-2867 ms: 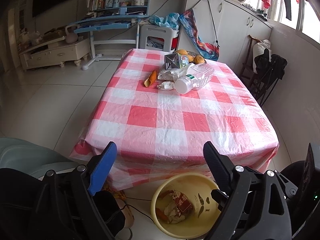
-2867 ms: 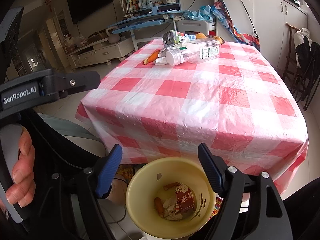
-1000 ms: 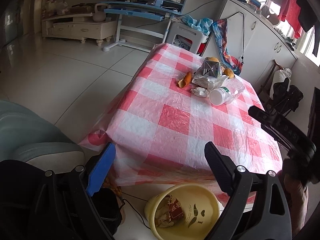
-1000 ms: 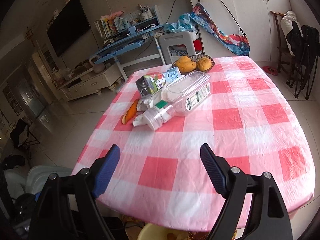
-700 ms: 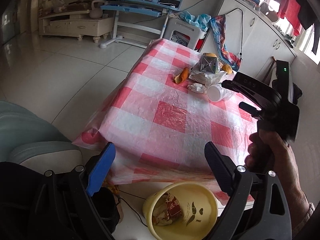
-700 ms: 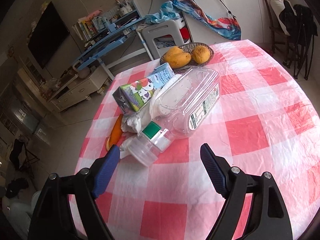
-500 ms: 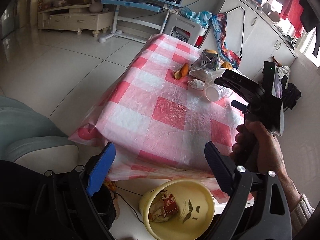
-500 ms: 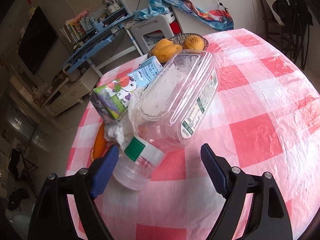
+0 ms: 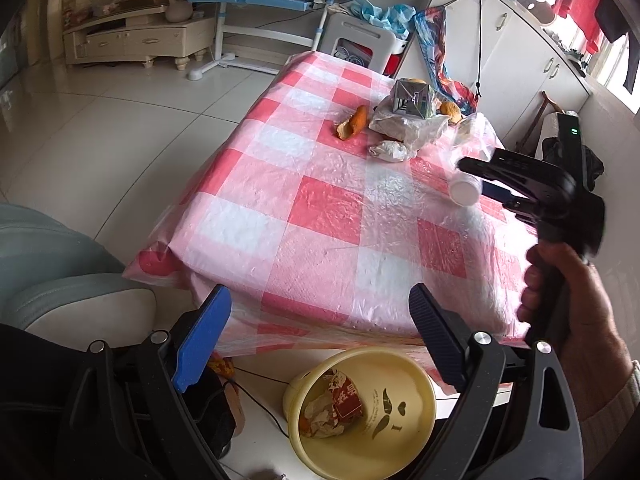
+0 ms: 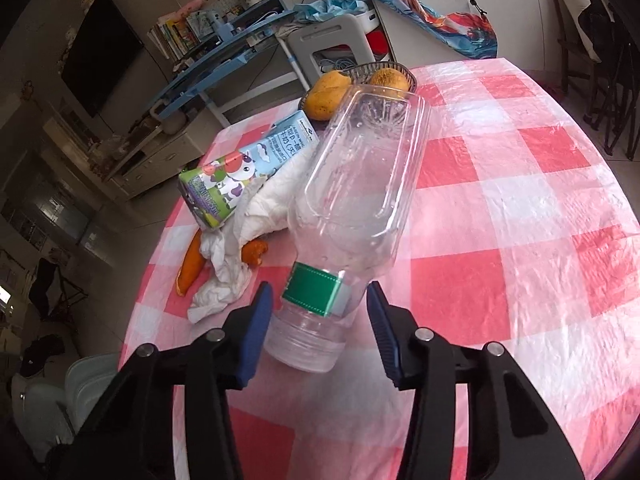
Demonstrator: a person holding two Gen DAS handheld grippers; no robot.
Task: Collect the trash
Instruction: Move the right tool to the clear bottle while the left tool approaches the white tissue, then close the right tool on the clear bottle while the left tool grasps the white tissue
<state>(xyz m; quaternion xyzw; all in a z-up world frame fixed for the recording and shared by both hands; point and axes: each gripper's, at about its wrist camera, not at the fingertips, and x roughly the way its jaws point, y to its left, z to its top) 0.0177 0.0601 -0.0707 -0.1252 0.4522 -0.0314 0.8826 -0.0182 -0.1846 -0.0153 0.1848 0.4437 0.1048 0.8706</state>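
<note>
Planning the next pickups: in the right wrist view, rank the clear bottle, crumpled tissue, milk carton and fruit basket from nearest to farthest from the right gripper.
1. Clear bottle, neck between the right gripper pads.
2. Crumpled tissue, just left.
3. Milk carton, farther back left.
4. Fruit basket, at the far edge.

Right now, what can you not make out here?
- Right wrist view: the right claw has just been closing around the bottle neck; whether its pads touch it is unclear.
- Left wrist view: that claw partly hides the bottle.
- Left wrist view: trash in the yellow bin too crumpled to identify.
</note>
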